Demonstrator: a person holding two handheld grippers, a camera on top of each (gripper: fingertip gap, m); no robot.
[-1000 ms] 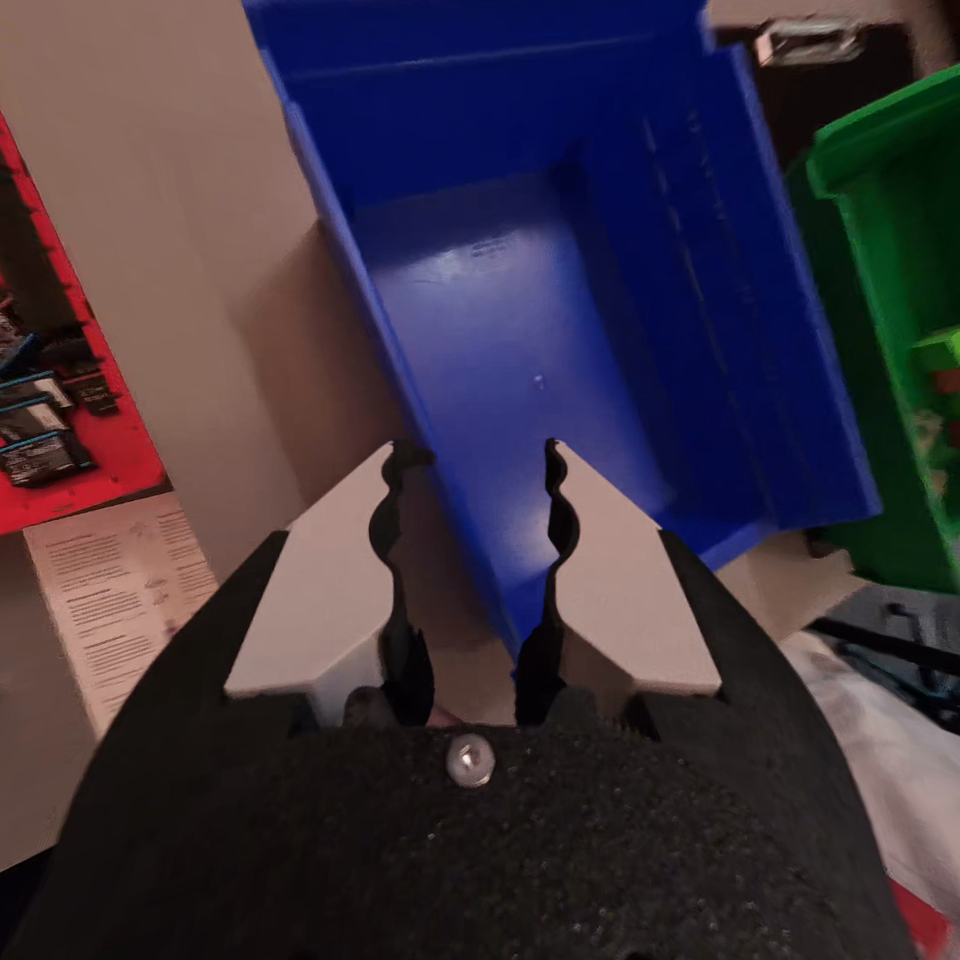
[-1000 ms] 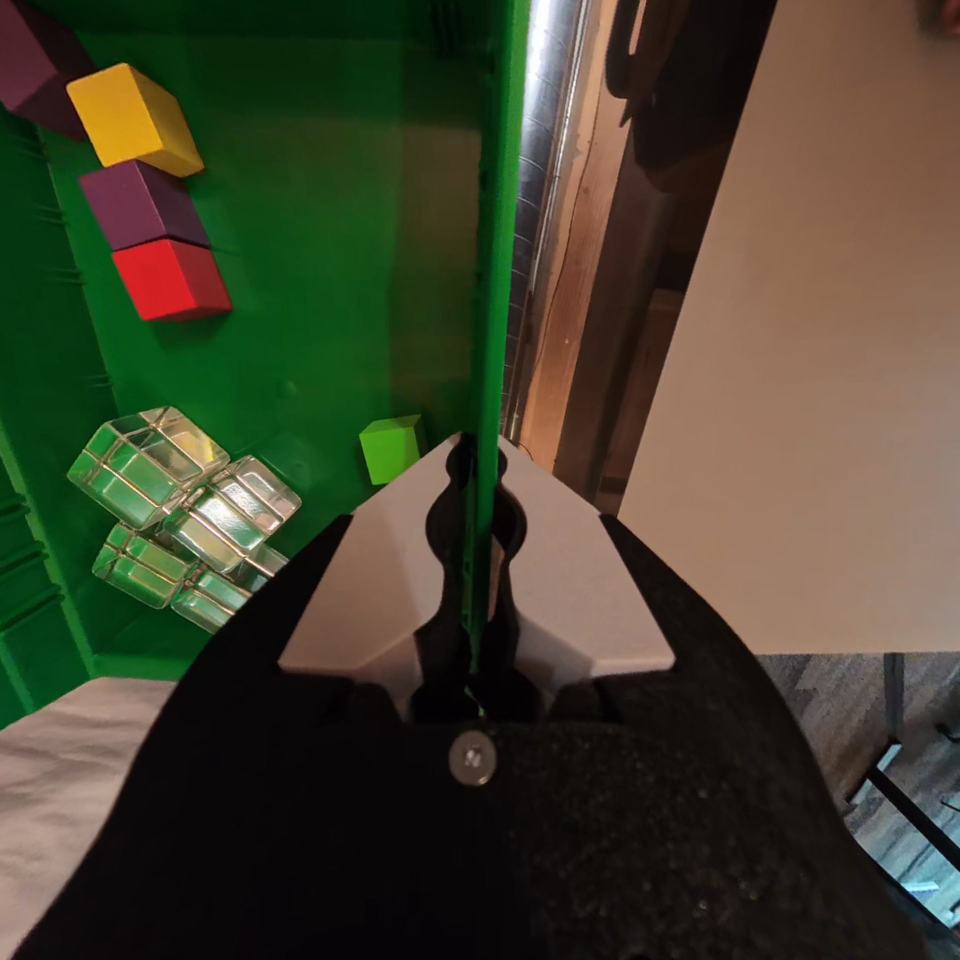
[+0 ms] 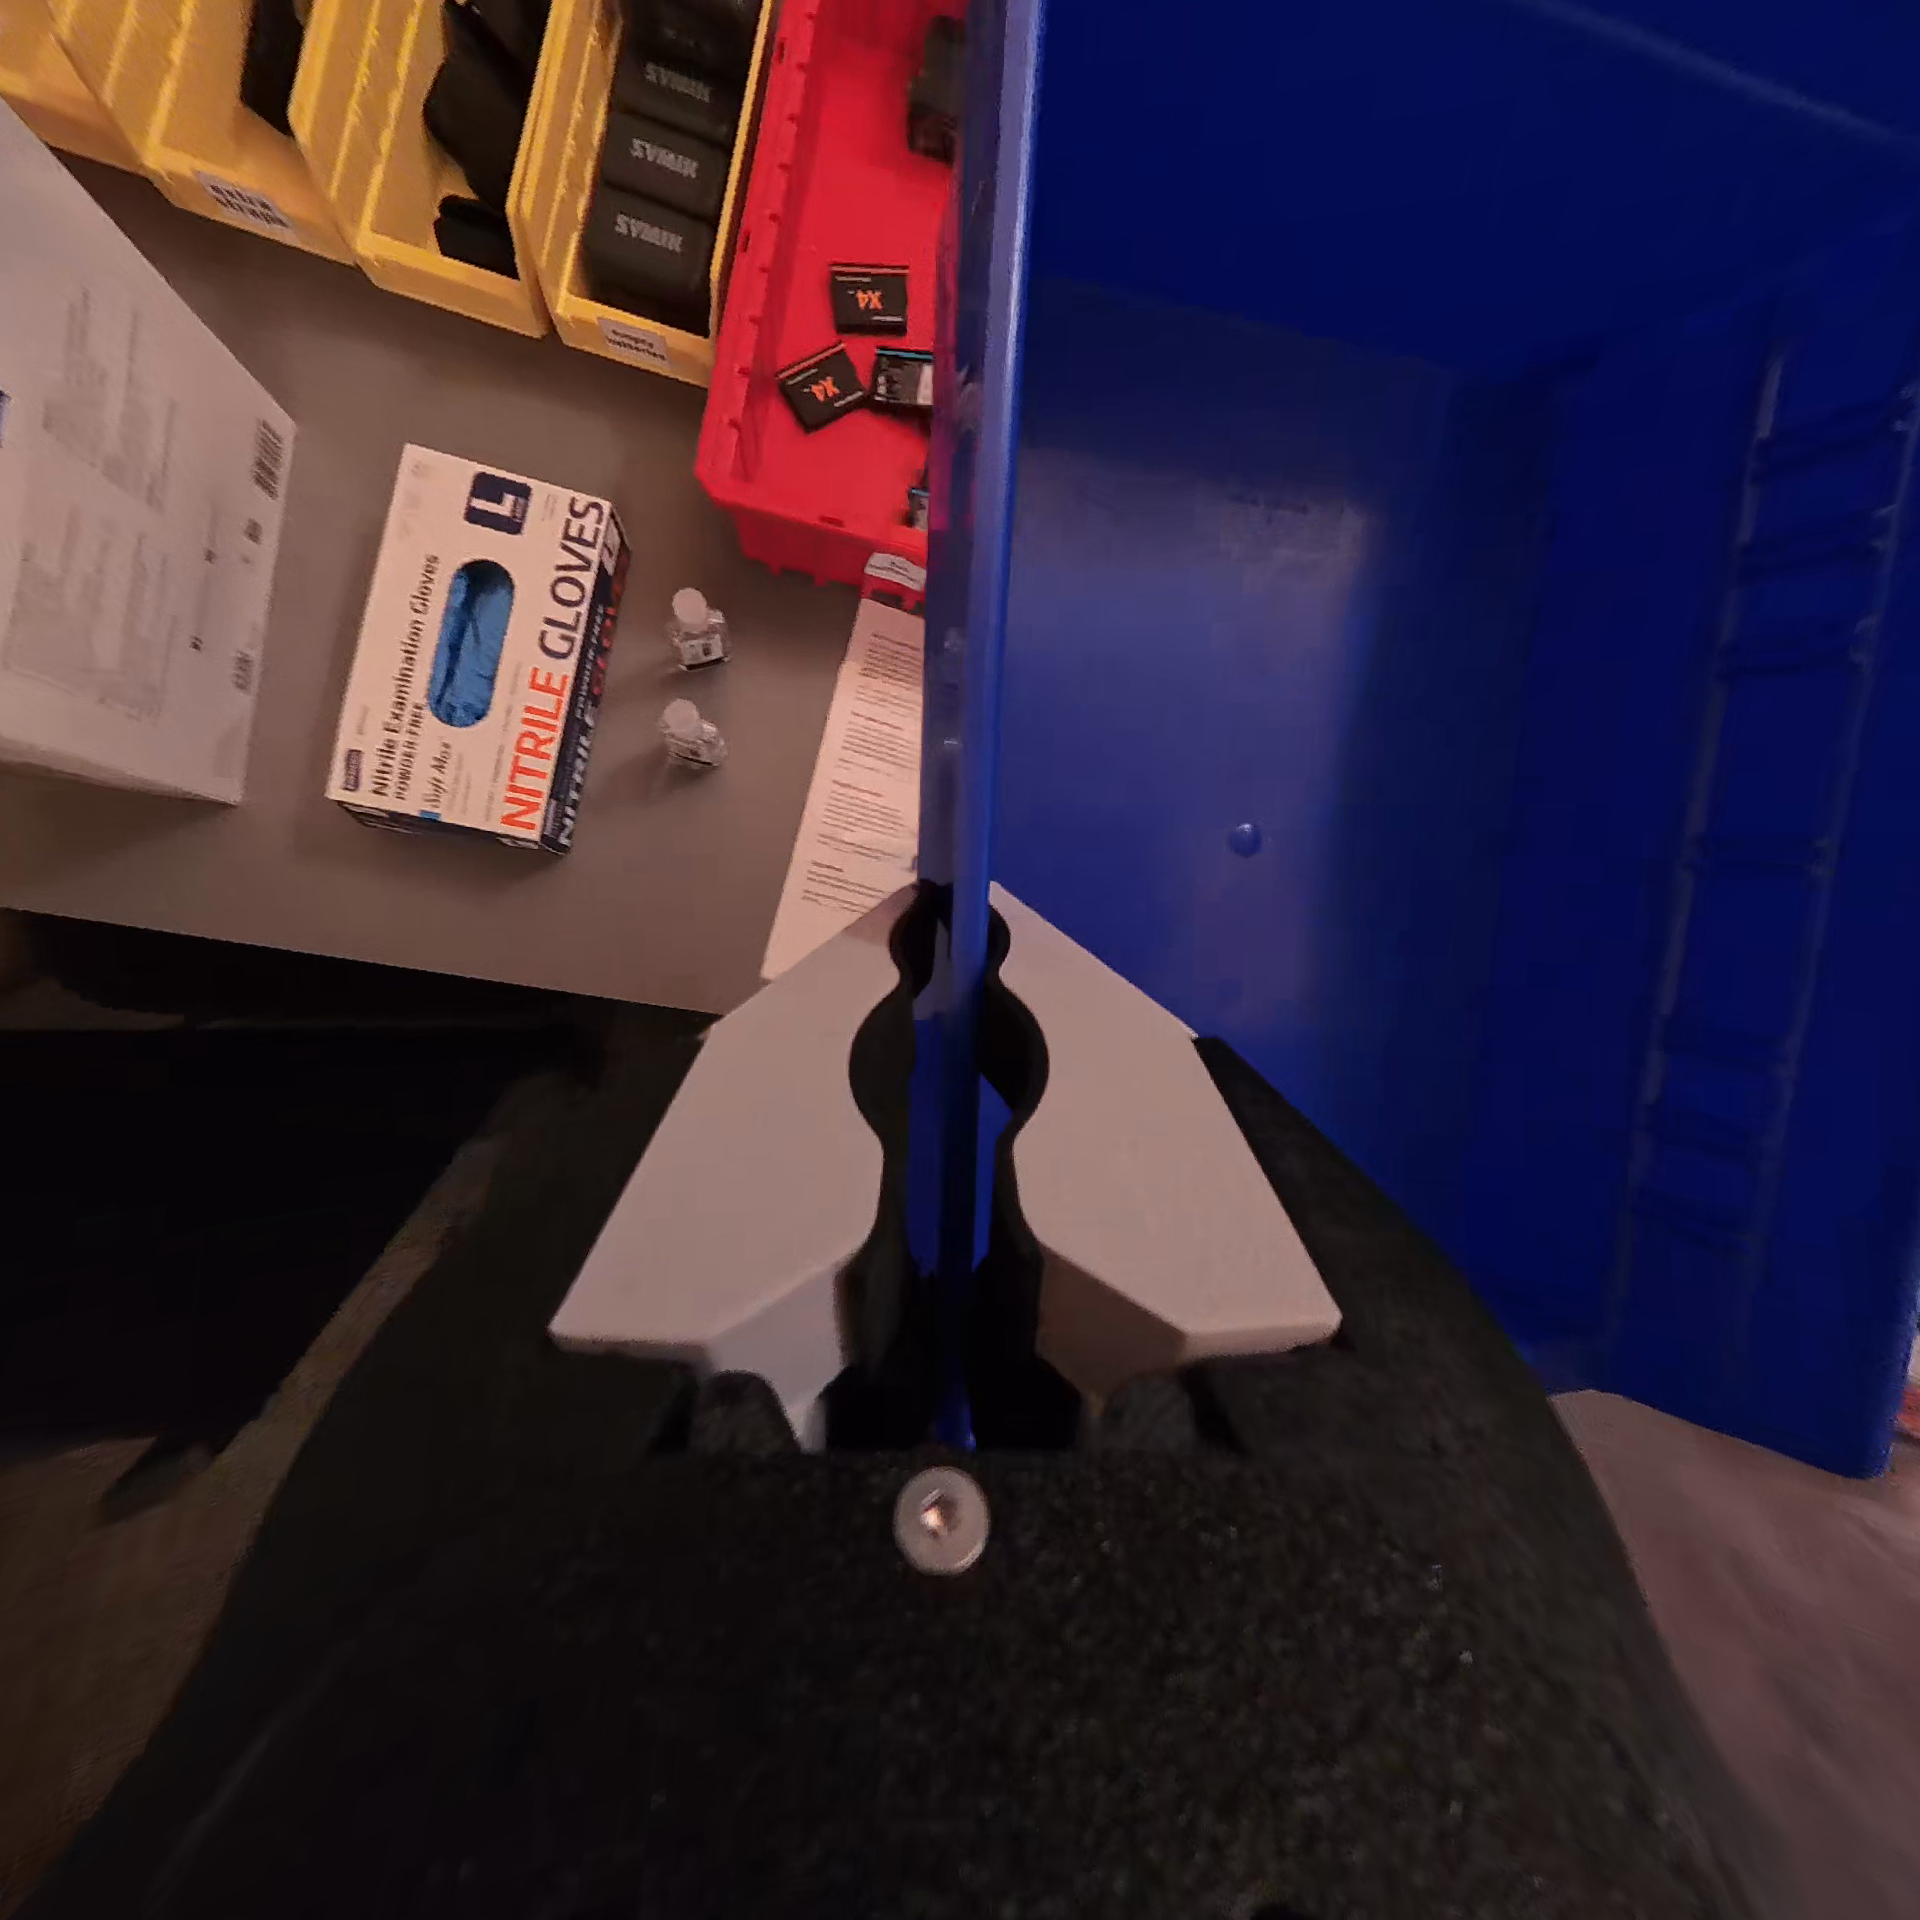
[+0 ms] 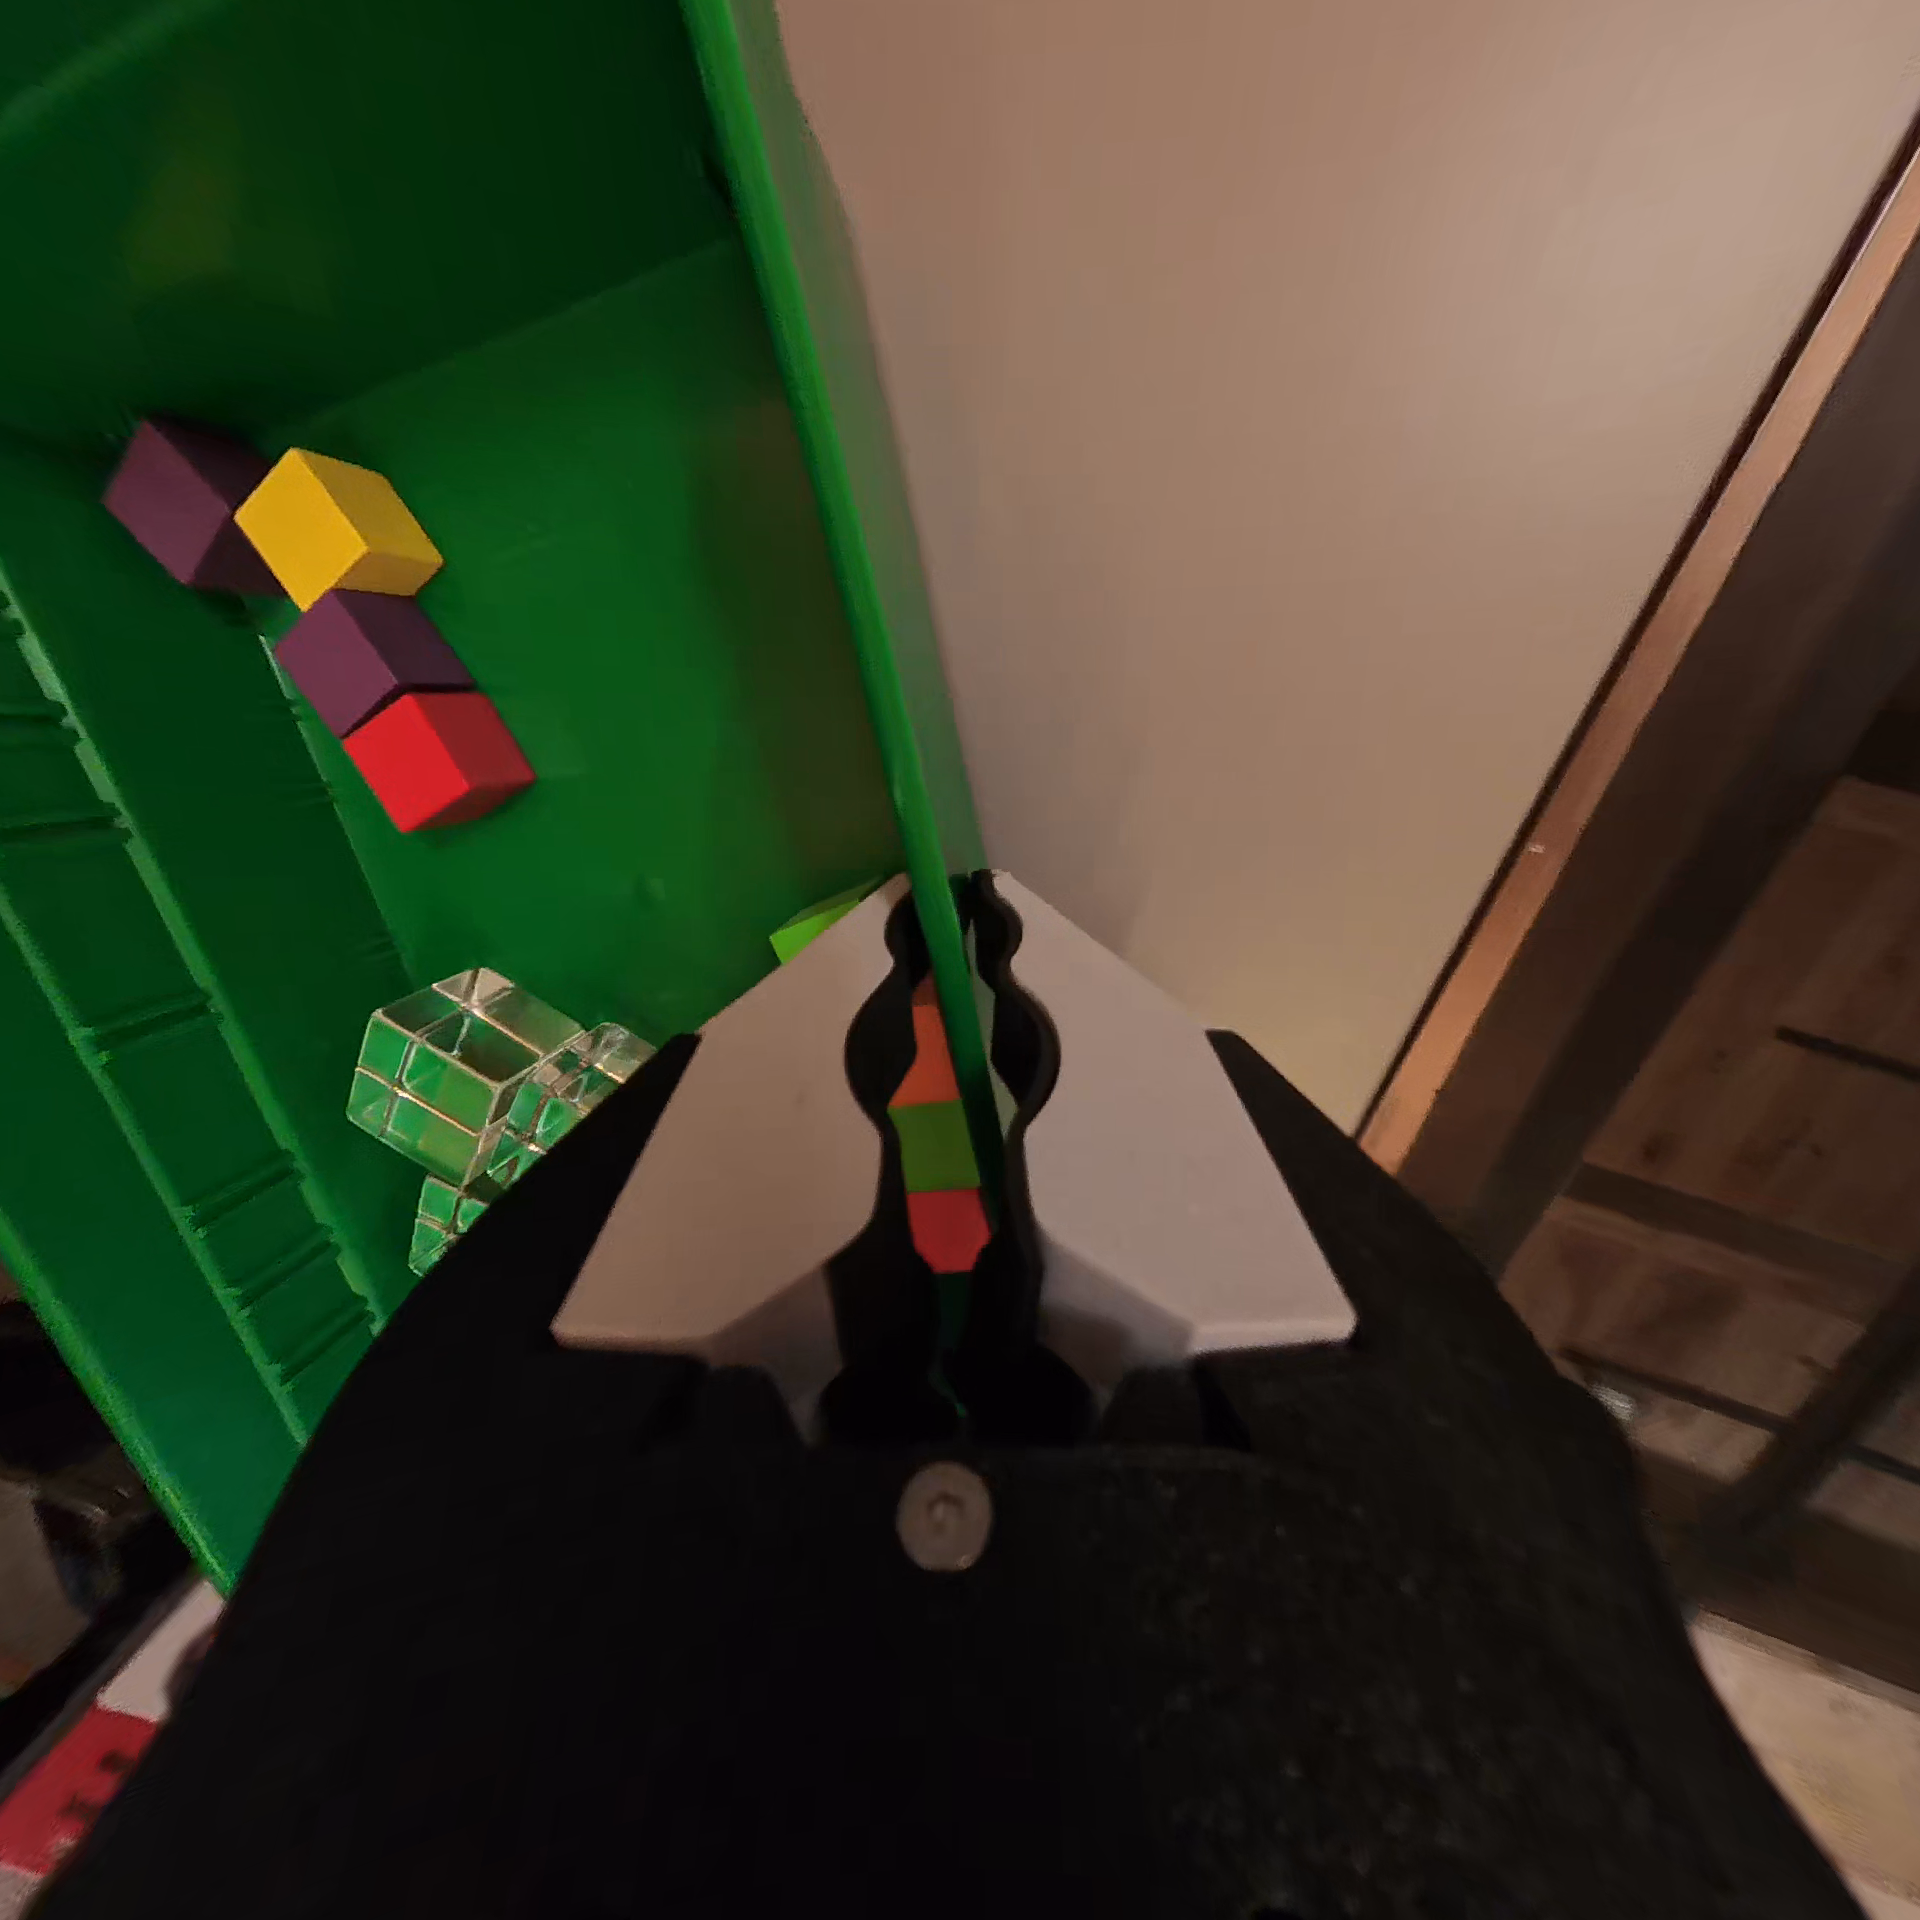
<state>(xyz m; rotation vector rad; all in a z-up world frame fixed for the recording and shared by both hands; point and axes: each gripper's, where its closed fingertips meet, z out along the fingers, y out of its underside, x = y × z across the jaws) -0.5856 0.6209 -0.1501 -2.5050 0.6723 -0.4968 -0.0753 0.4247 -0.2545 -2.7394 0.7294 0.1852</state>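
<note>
Blue bin: your left gripper has its fingers closed tight on the bin's left wall; nothing shows inside it.
Green bin: your right gripper pinches the bin's right wall, fingers nearly together.
Red bin: just left of the blue wall, on the grey table, holding small black packs.
Glove box: on the table, two small clear bottles beside it.
Blocks: yellow, two purple and red cubes touching in a row, clear cubes nearer you.

A stockroom or lab: yellow parts bins, a red bin, a glove box on a grey table
</note>
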